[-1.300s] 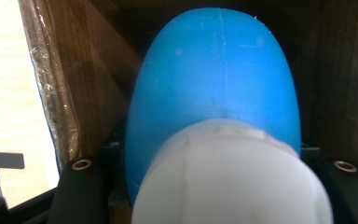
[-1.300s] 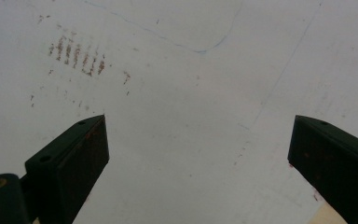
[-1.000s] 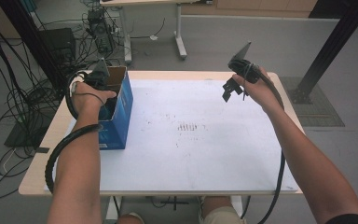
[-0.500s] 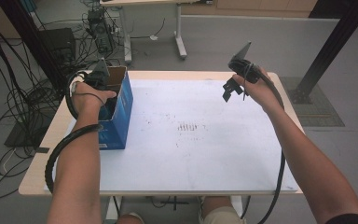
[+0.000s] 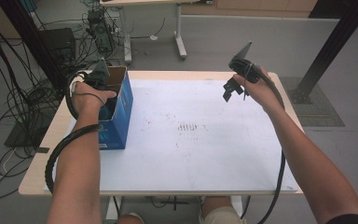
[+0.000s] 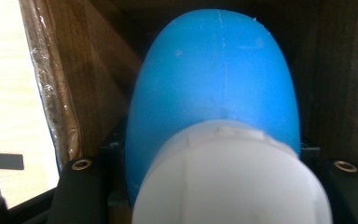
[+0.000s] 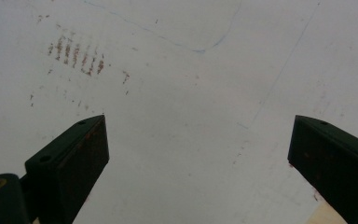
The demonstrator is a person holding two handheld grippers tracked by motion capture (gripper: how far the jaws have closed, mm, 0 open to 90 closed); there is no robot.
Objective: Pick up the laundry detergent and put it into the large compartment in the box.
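While the left gripper [image 5: 103, 93] is sunk in the box, only its camera sees inside.
Box [image 5: 121, 109]: blue carton, open top, left side of the table [image 5: 191, 158].
Object [image 6: 214, 79]: blue rounded shell with a white cap [image 6: 233, 177], between the 2 jaws inside the box.
Left claw: jaws flank the object; cannot tell if they press it.
Right gripper [image 7: 196, 154]: spread wide, holding nothing, raised over the far right.
Handling: likely light, smooth, slippery plastic; grip across the widest part, gently.

High view looks down over the whole counter [image 5: 191, 158], left gripper view is jammed right inside the box [image 5: 119, 109], and right gripper view stares down at the same stained counter top.
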